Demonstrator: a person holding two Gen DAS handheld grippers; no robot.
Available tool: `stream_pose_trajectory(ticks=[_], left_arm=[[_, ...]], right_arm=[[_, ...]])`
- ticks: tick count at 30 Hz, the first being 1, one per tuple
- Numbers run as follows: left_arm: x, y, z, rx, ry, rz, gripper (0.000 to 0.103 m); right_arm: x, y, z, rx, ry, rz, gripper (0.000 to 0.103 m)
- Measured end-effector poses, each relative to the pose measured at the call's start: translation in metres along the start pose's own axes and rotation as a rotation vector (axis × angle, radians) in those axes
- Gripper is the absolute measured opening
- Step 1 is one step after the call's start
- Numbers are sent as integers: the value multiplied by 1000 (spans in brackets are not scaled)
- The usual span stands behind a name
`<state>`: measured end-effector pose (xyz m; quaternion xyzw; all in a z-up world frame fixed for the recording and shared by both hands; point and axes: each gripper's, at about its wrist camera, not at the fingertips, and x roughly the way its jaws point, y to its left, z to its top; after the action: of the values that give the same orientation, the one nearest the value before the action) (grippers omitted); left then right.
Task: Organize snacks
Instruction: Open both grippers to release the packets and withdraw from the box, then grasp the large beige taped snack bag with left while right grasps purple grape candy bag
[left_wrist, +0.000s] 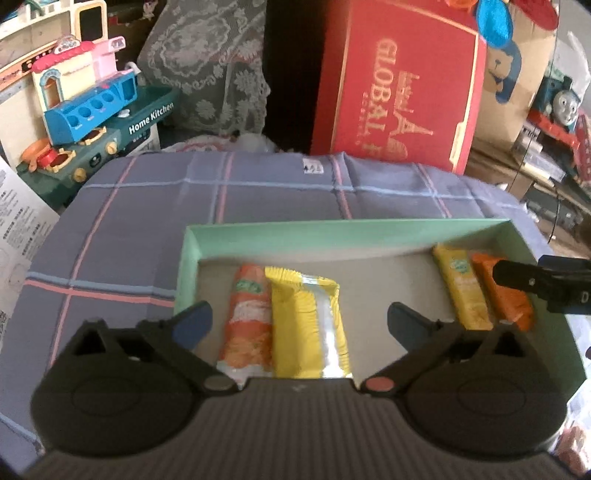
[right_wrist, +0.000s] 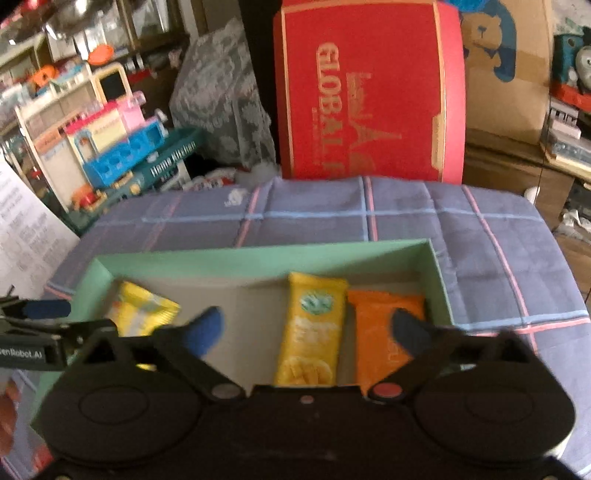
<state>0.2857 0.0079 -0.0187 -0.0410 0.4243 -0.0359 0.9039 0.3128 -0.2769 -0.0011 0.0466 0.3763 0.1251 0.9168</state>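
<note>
Snacks: four packets lie in the green box (left_wrist: 369, 230) on the checked cloth (left_wrist: 129, 221).
Left gripper (left_wrist: 299, 317) and right gripper (right_wrist: 308, 326) both gape empty; only the left view shows the striped orange packet (left_wrist: 247, 317).

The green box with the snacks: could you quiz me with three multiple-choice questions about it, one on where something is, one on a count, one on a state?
1. Where does the green box rest?
A. on a checked cloth
B. on bare floor
C. on a shelf

2. How many snack packets lie in it?
A. two
B. four
C. six

3. How do the left gripper's fingers stand?
A. spread, holding nothing
B. clamped on a packet
C. folded away

Answers: 1 A, cloth surrounds the box; 2 B, two pairs of packets show; 3 A, the packets lie untouched between them.
</note>
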Motion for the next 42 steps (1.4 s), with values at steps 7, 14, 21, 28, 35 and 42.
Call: stream_pose_trajectory(ticks=[7,14,21,28,35,42], left_arm=[[-26,-3,-14,-47,22,-27,103],[-61,-14,-46,-62,30,-43,103],[-86,-24,-82,-37,58,-71,103],[-108,-31,-117,17,67,-66,103],[-124,-37,-147,59,80,-60,103],[-127,-36,-177,93,110,-39,103]], right_arm=[[-28,-3,-4,26,18,20,103],[-70,-3,-28,42,28,25,103],[-104,-2,-57,67,61,19,103],[-133,-3,-90,134,67,-7,103],[-161,10,-124,33,-1,-84,103],[-175,13,-147,41,-29,-56,103]])
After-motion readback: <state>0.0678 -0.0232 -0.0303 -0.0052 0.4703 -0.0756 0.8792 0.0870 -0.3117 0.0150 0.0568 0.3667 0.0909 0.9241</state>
